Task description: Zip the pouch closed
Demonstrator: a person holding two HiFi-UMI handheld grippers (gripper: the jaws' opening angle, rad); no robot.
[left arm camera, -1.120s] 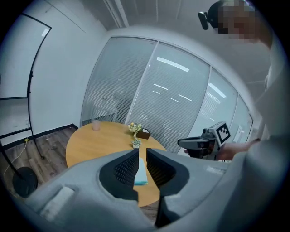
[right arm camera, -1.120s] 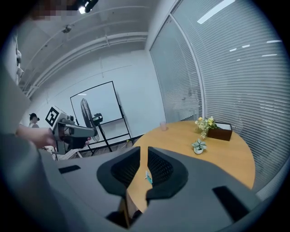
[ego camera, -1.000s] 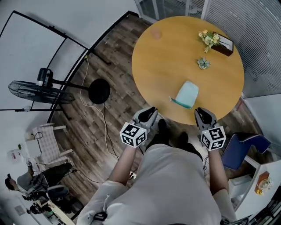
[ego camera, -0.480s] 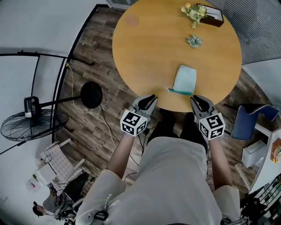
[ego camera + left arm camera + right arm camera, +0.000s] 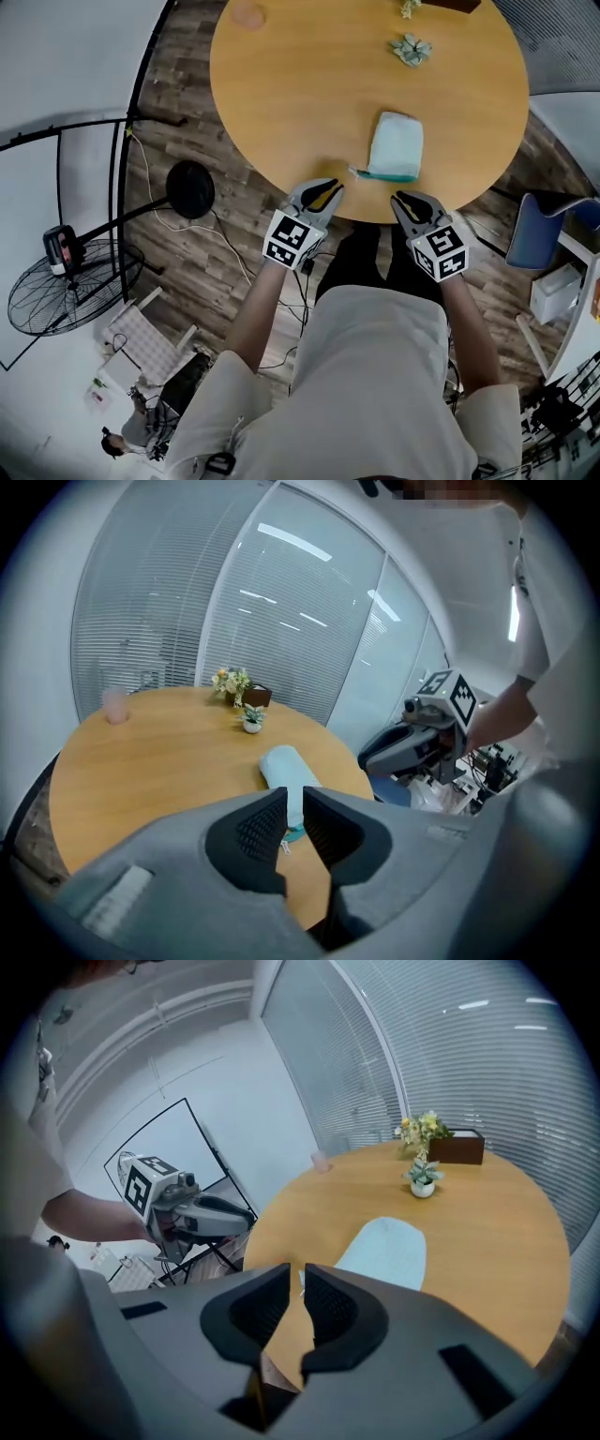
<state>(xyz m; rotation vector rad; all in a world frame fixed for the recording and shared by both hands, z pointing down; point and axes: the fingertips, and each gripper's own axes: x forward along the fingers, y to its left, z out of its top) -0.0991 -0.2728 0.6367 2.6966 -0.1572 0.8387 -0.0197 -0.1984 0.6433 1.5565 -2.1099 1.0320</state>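
A light teal pouch (image 5: 397, 142) lies on the round wooden table (image 5: 300, 84), close to its near edge. The pouch's darker zipper end (image 5: 382, 174) faces me, with a small pull sticking out to the left. My left gripper (image 5: 331, 188) hovers at the table's edge, just left of the zipper end, jaws shut and empty. Just off the edge, below the pouch, my right gripper (image 5: 400, 198) is also shut on nothing. The pouch (image 5: 284, 765) shows beyond the left gripper (image 5: 293, 795), and the pouch (image 5: 385, 1251) beyond the right gripper (image 5: 297, 1275).
A small potted plant (image 5: 411, 49) and a pink cup (image 5: 248, 13) stand at the table's far side. A flower bunch (image 5: 421, 1129) and a brown box (image 5: 459, 1146) sit further back. On the floor are a fan (image 5: 58, 281), a round stand base (image 5: 190, 187) and a blue chair (image 5: 537, 231).
Both grippers have come up to the table's near edge, closer to the pouch. The view has shifted, so the table now sits higher in the frame.
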